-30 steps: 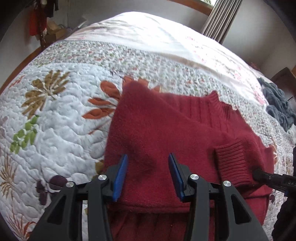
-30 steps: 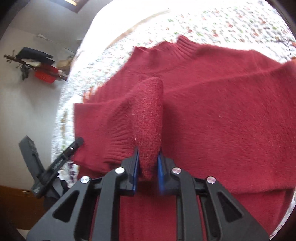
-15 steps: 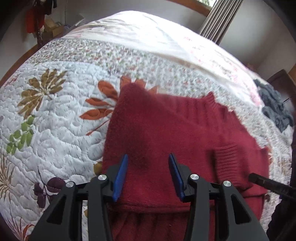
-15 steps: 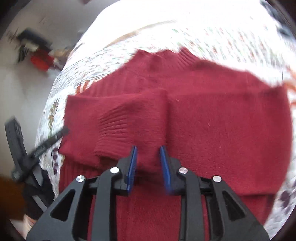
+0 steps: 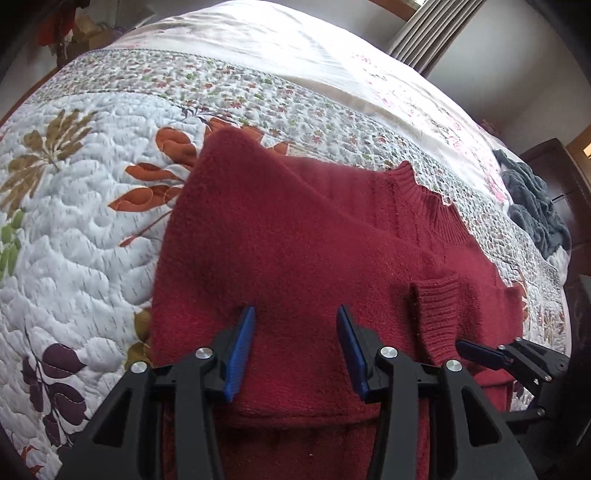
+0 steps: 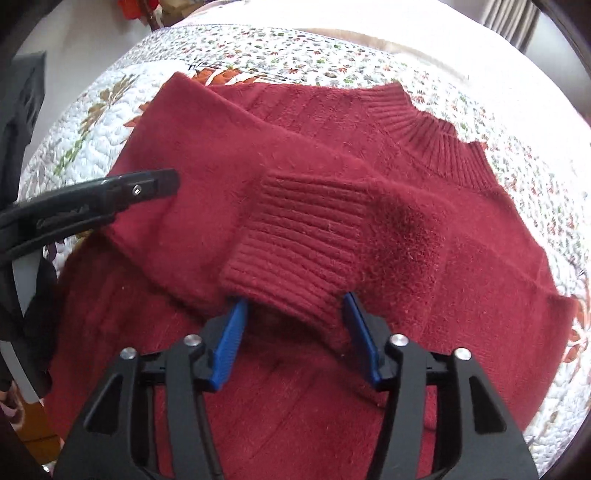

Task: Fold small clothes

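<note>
Both the left gripper point(image 5: 295, 350) and right gripper point(image 6: 293, 341) gape wide over the red sweater point(image 6: 424, 192) (no label legible).

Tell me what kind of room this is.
Most likely a bedroom: the red sweater lies on a bed covered by a floral quilt, with a curtain and dark wooden furniture behind.

No text, label, brand or number is readable anywhere in either view.

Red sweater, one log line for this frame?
phase: sleeve fold | red sweater: flat on quilt | ribbed cuff: laid across chest | left gripper: open | right gripper: open, cuff free
</note>
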